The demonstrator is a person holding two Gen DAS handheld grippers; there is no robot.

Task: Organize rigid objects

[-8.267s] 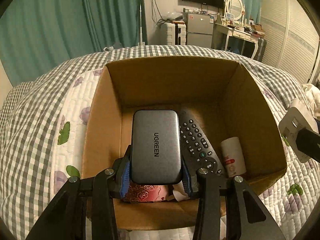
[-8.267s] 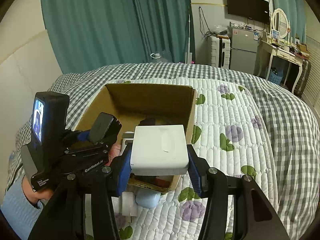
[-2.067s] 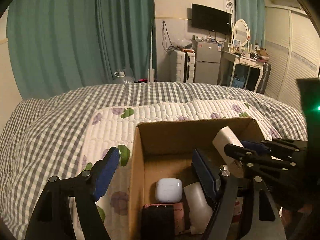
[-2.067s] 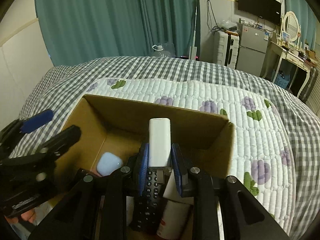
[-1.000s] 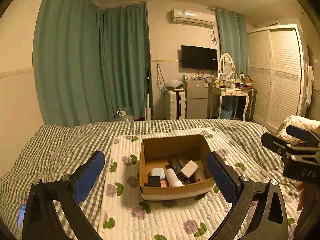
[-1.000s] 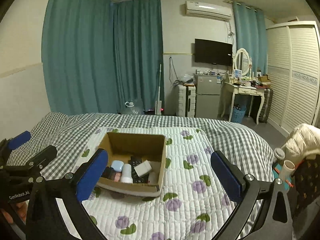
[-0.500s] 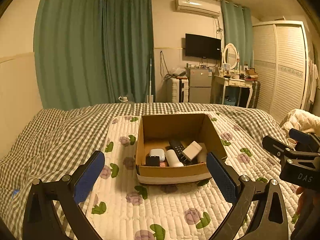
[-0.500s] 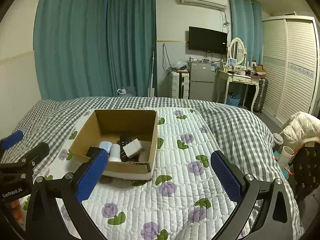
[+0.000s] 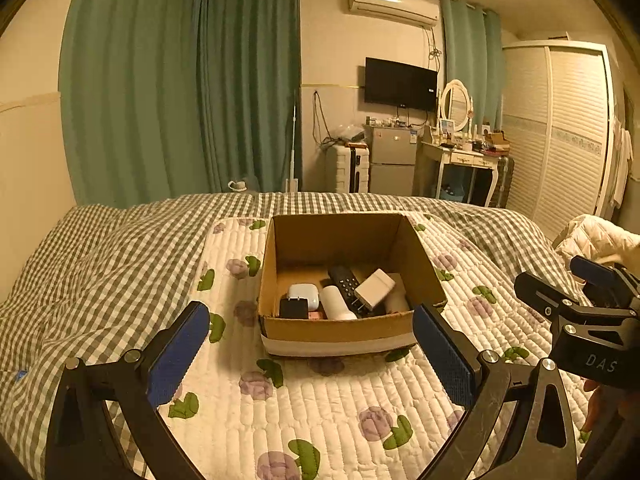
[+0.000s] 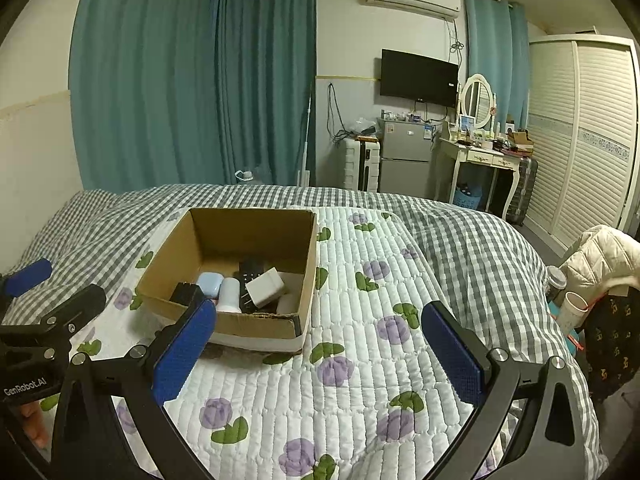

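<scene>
An open cardboard box [image 9: 340,330] sits on the quilted bed; it also shows in the right wrist view [image 10: 256,326]. Inside lie a white charger [image 9: 374,283], a black remote [image 9: 345,280], a white earbud case [image 9: 303,295], a black adapter [image 9: 294,308] and a white bottle [image 9: 336,303]. My left gripper [image 9: 310,354] is open and empty, held back from the box's near side. My right gripper [image 10: 318,354] is open and empty, to the right of the box and back from it.
The bed has a white floral quilt [image 9: 320,408] over a grey checked blanket [image 9: 92,256]. A cream jacket [image 10: 600,256] hangs at the right edge. A fridge [image 10: 404,158], a dressing table [image 10: 484,160] and curtains [image 10: 192,80] stand beyond the bed.
Both grippers let go of their objects into the box earlier and pulled back. Over the last second both have moved a little closer to the bed; the box looks larger.
</scene>
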